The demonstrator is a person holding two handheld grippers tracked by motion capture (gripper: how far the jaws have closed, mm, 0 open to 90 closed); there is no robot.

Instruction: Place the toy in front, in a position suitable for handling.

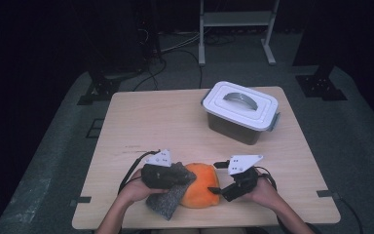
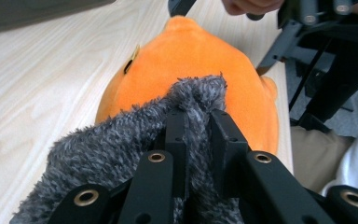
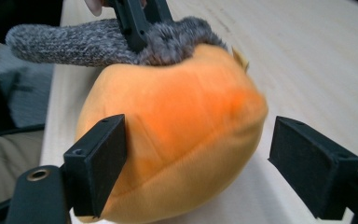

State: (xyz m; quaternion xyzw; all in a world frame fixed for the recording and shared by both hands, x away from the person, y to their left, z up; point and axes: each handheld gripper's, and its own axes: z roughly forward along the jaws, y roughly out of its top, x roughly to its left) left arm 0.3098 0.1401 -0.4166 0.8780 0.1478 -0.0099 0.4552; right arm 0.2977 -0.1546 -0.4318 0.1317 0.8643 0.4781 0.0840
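Dark room, pale wooden surface (image 1: 146,122): two hand-held grippers work at an orange plush toy near its front edge.

Clamped between the jaws of the left gripper (image 2: 196,122) is a fold of a grey fuzzy knitted cloth (image 2: 121,149), which drapes back under that gripper and lies against the top of the round orange plush toy (image 2: 191,60) just ahead of its jaws. The right gripper (image 3: 196,154) has its jaws apart, one on each side of the toy; its left jaw is close against the plush, the right jaw clear of it. Well beyond both grippers, toward the far right of the surface, stands a lidded plastic storage box with a white lid and grey handle (image 1: 241,111).
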